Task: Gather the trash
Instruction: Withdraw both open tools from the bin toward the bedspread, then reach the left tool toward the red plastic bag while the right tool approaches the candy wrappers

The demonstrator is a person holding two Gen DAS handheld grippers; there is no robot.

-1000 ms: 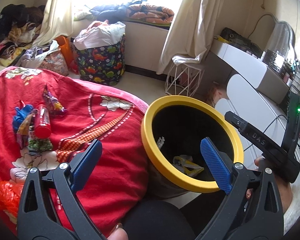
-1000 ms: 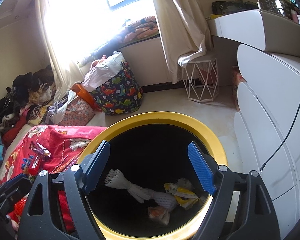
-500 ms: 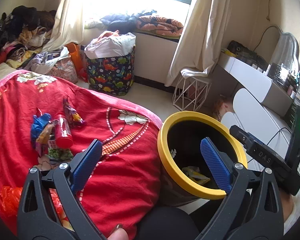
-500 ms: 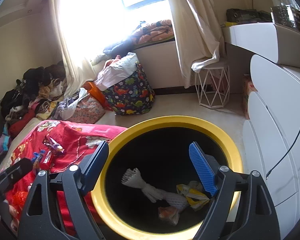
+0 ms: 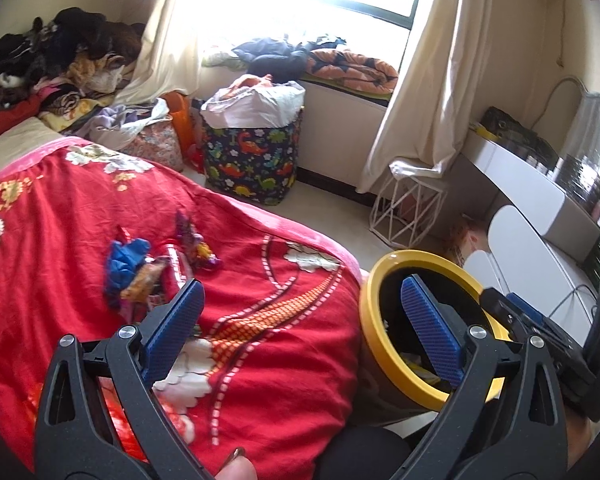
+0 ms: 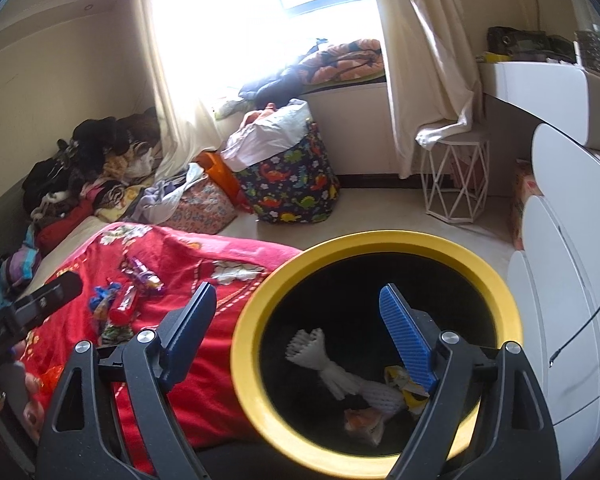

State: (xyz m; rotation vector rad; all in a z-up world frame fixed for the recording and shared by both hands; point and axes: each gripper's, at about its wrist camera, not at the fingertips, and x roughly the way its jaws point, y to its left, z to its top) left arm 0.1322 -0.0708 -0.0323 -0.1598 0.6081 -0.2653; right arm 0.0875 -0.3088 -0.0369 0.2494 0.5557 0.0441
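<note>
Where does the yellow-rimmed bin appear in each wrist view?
Left wrist: the yellow-rimmed bin sits lower right, beside the red blanket, partly behind the hand-held gripper's right finger.
Right wrist: it fills the lower centre, with trash inside.
Shared landmark: the dinosaur-print basket under the window.

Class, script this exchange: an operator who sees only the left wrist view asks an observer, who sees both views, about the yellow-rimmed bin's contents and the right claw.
Operator: What lies in the bin besides that yellow scrap?
Observer: A twisted white foam net lies on the bottom of the bin, with an orange crumpled wrapper beside it.
Operator: Does the right claw hold anything?
Observer: No, the right claw is open and empty.
</note>
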